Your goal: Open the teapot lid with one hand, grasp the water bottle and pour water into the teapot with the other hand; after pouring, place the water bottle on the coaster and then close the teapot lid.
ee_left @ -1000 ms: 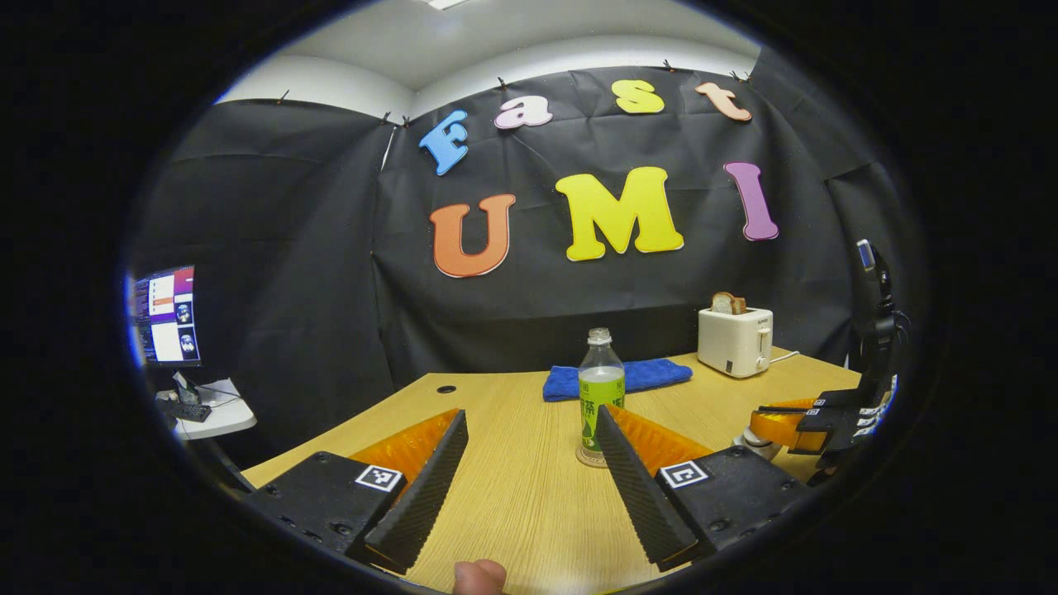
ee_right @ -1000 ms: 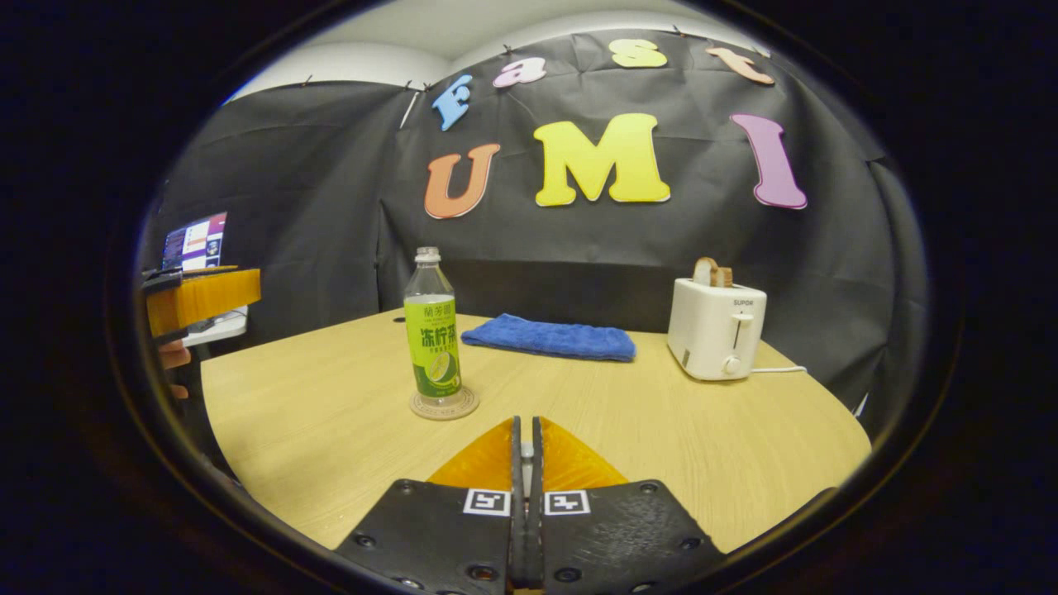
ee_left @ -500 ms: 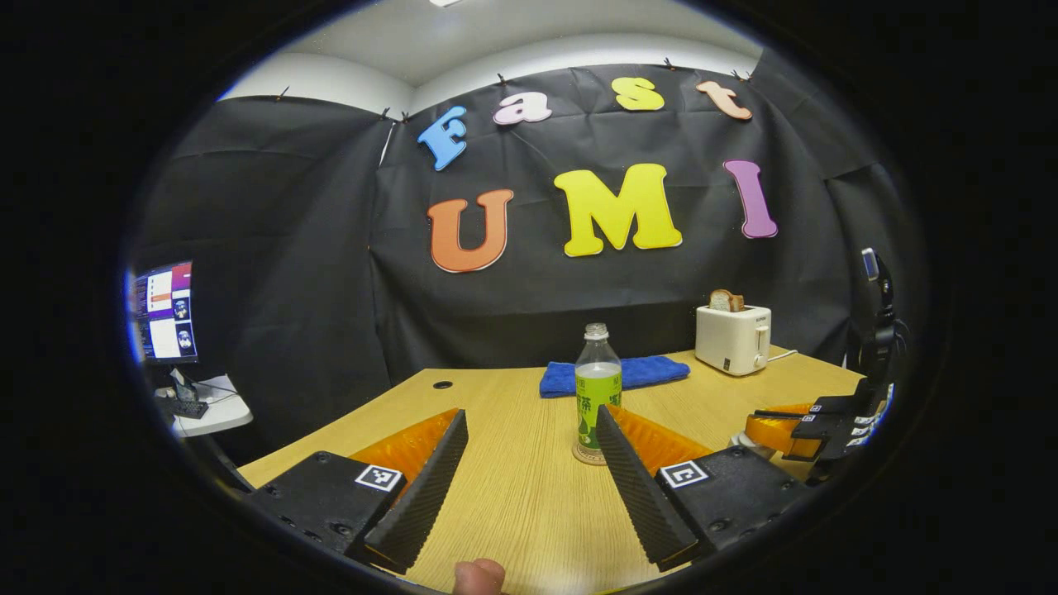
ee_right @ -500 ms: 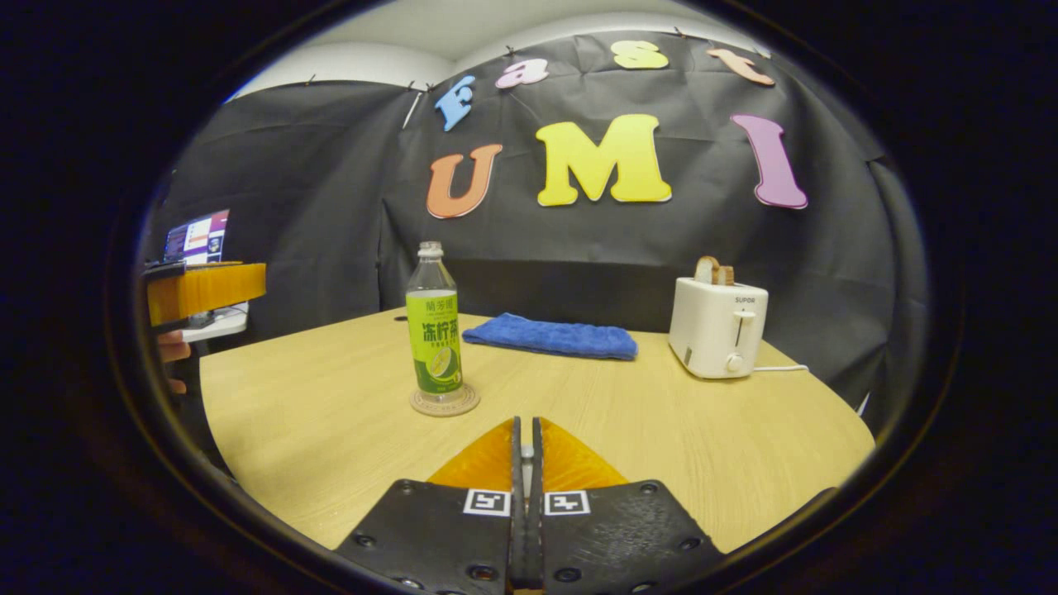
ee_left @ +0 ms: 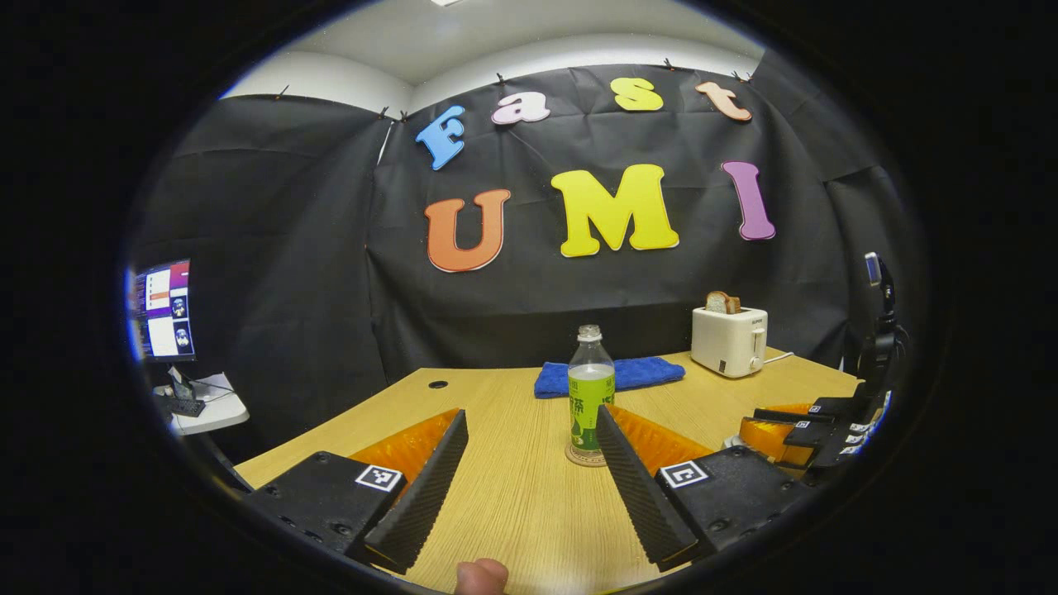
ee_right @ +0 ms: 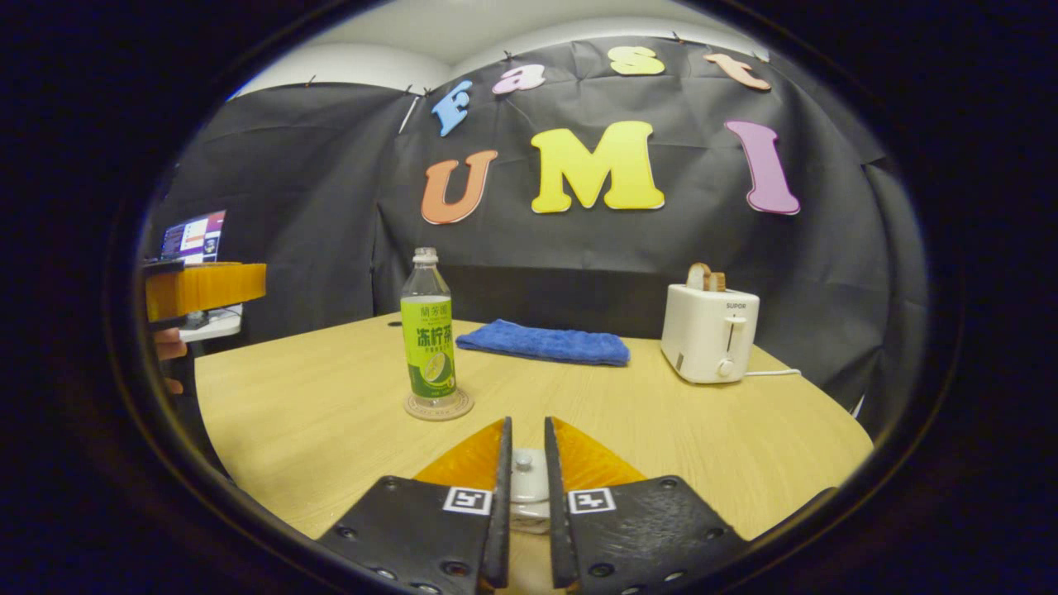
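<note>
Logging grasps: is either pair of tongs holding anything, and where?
Nothing held, apparently: left tongs open and empty; right tongs straddle the teapot lid's knob with gaps.

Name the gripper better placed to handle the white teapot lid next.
Right. The right gripper has its fingers slightly parted on either side of the white teapot lid. The left gripper hangs open, aimed toward the green-labelled clear plastic bottle standing on the round coaster.

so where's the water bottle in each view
Left gripper view: the water bottle stands at centre on its coaster, just left of the gripper's own right finger.
Right gripper view: the bottle stands left of centre, on the coaster.
Shared landmark: the blue towel lies behind it, to its right.
</note>
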